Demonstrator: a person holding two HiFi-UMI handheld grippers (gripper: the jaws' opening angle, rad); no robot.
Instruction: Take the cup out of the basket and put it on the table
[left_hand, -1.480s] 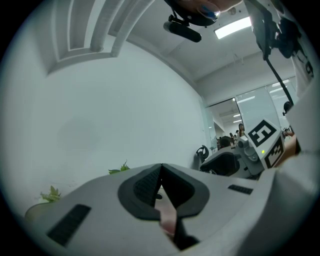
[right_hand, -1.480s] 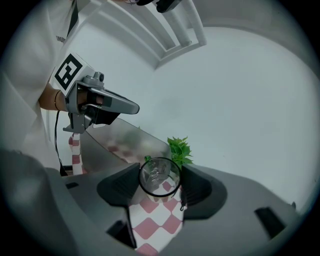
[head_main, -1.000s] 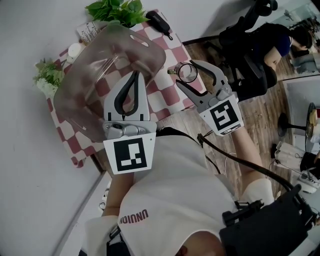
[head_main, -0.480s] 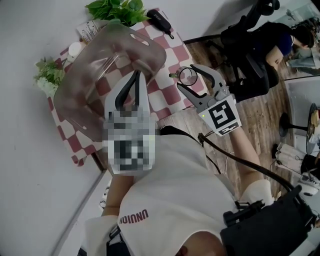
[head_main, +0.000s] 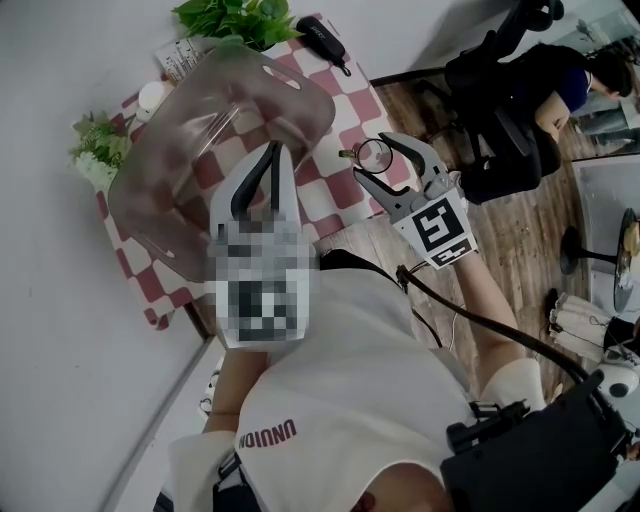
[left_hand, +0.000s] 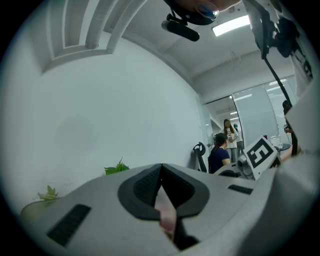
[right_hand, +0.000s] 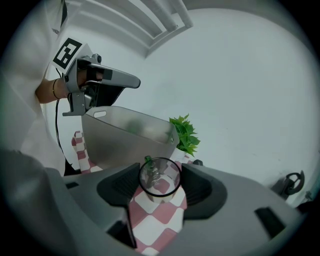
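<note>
While the left gripper (head_main: 271, 155) stays out of the action with its jaws pressed together on the near wall of a translucent grey plastic basket (head_main: 180, 170), holding it tipped above the table, the right gripper (head_main: 378, 155) pinches a clear glass cup (head_main: 375, 152) between its two jaws. The cup is out of the basket and just beside its right-hand wall, upright over the near edge of a table draped in a red-and-white checked cloth (head_main: 345, 100) (whether its base touches the cloth cannot be made out). Seen along the right gripper's jaws, checked squares show through the glass and below it. A leafy green plant (head_main: 235, 20) and a small black pouch (head_main: 322, 40) sit at the table's far end.
</note>
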